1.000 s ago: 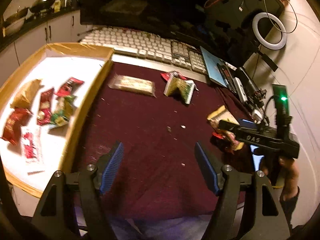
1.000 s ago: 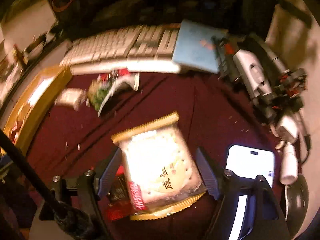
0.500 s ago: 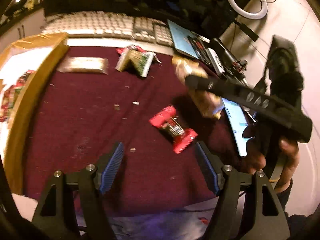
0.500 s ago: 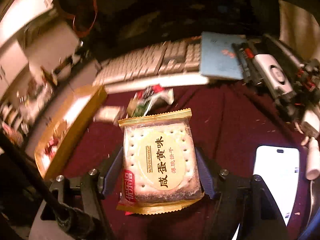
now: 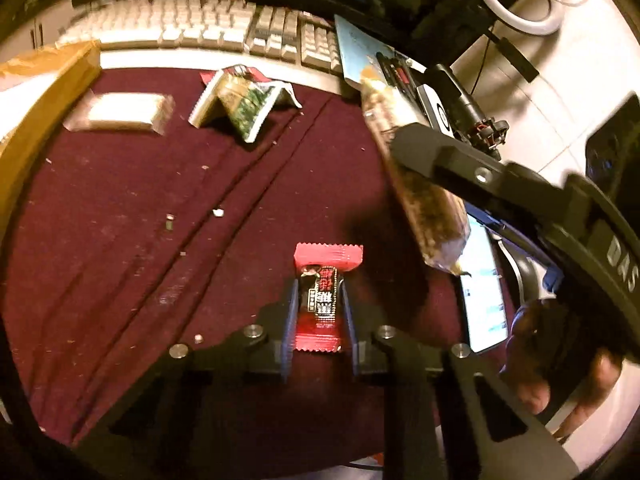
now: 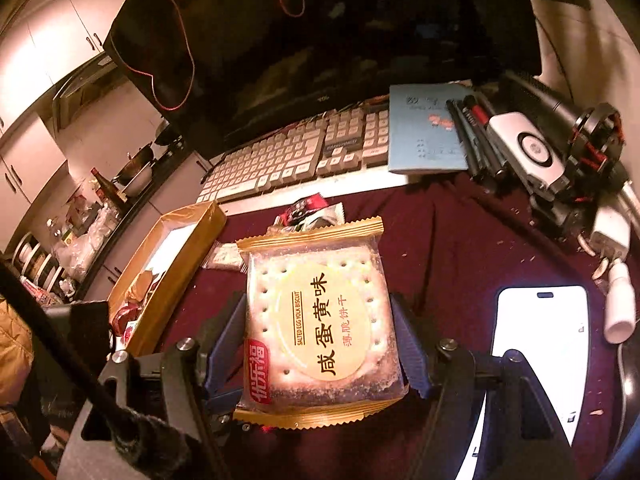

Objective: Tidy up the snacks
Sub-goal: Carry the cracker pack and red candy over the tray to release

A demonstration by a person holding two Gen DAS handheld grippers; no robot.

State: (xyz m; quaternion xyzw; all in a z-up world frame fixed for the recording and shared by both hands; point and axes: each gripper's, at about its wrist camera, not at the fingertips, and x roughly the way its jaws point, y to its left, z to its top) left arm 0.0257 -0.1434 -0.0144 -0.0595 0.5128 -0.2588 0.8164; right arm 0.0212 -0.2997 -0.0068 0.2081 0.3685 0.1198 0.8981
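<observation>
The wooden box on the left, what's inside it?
In the right wrist view, the wooden box holds a few snack packets, red and golden ones. Its near wall and the left hand-held gripper cover the rest.

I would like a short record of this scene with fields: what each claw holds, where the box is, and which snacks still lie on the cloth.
left claw: shut on red candy, on the cloth
right claw: shut on biscuit pack, lifted
box: at left edge of cloth, snacks inside
loose snacks: clear pack, green pack
</observation>
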